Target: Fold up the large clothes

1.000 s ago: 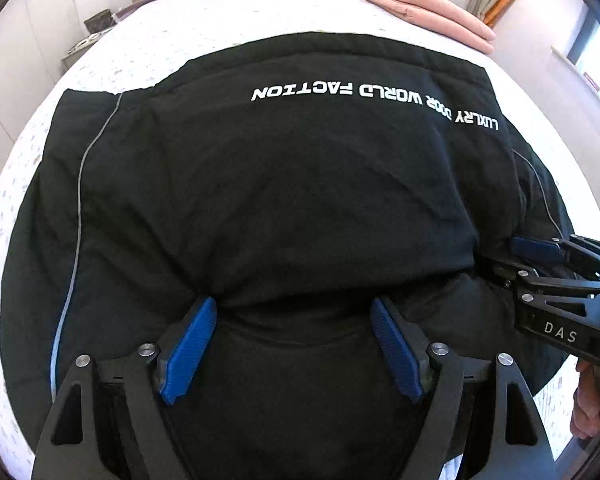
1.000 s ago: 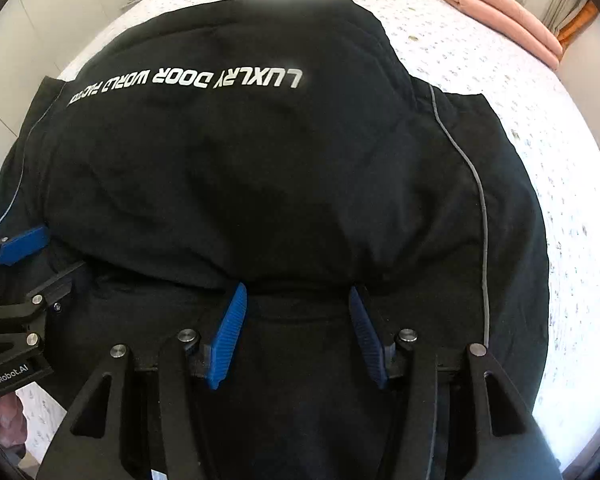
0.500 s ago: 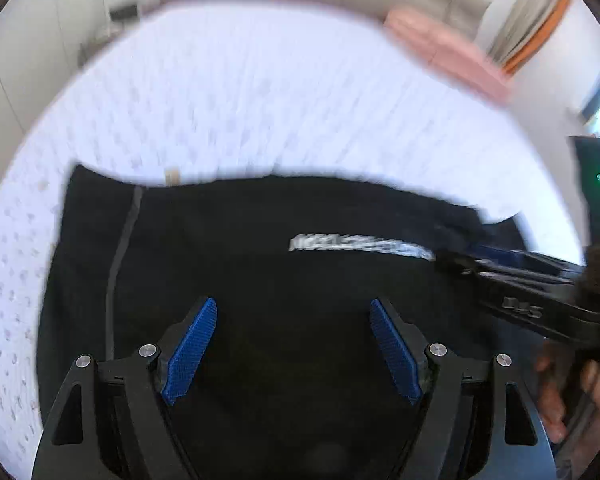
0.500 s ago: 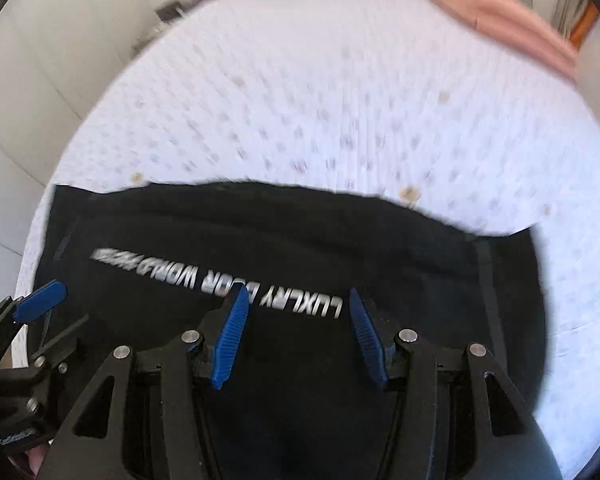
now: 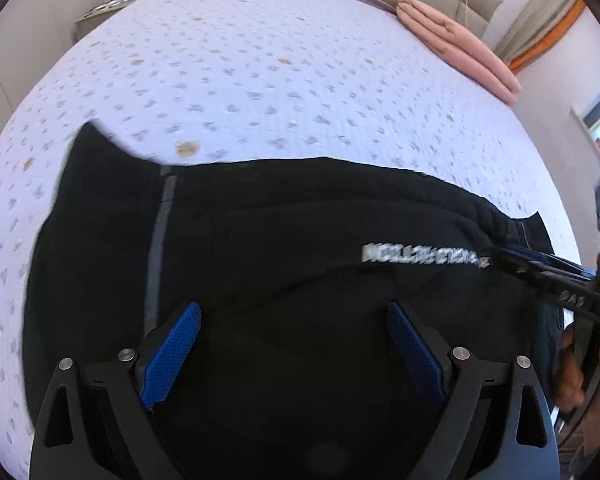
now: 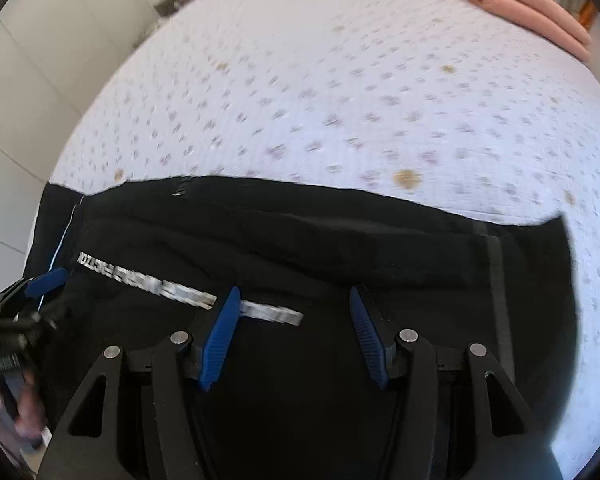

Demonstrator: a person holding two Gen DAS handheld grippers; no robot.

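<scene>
Now my left gripper (image 5: pixel 294 344) hovers over the black garment (image 5: pixel 280 240), jaws spread wide and just been opening, cloth below them but nothing pinched. My right gripper (image 6: pixel 292 332) also has jaws apart over the same cloth, gripping nothing. Garment lies folded across the near side of the bed (image 5: pixel 260 80), white lettering (image 6: pixel 188 292) blurred. Pink folded blanket (image 5: pixel 456 44) at far corner.

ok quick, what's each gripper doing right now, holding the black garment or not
Left gripper: open, jaws just widened, over the black garment, not gripping.
Right gripper: open, nothing pinched.
</scene>
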